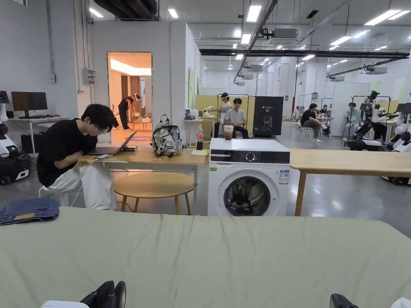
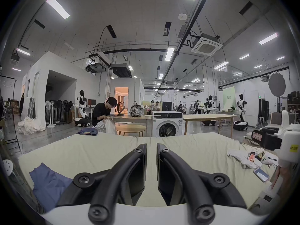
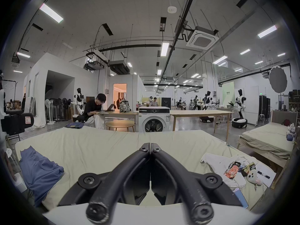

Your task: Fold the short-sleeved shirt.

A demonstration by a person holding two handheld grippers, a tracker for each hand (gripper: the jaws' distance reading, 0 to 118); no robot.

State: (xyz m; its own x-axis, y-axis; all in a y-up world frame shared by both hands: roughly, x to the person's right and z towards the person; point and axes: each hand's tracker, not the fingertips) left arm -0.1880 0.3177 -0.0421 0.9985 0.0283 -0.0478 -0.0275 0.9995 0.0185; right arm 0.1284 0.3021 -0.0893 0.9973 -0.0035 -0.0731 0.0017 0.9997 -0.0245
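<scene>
1. Overall, a wide bed (image 3: pixel 113 140) covered in a pale green sheet carries the items; beyond its far edge stand a washing machine (image 1: pixel 249 178) and wooden tables (image 1: pixel 353 160), with a person (image 1: pixel 68 152) seated at one.
2. A blue short-sleeved shirt (image 3: pixel 39 168) lies crumpled at the left edge of the bed, well apart from both grippers.
3. A white garment (image 3: pixel 219 162) lies bunched at the right edge of the bed, with snack packets (image 3: pixel 233 168) and a small plush toy (image 3: pixel 253 176) on it and a phone (image 3: pixel 240 197) just beside it.
4. Folded denim (image 1: pixel 28 210) rests at the far left corner of the bed.
5. Left gripper (image 2: pixel 151 149): held above the near middle of the sheet, jaws slightly spread with a narrow gap, holding nothing.
6. Right gripper (image 3: pixel 151 145): held above the near middle of the sheet, jaws pressed together at the tips, nothing between them.
</scene>
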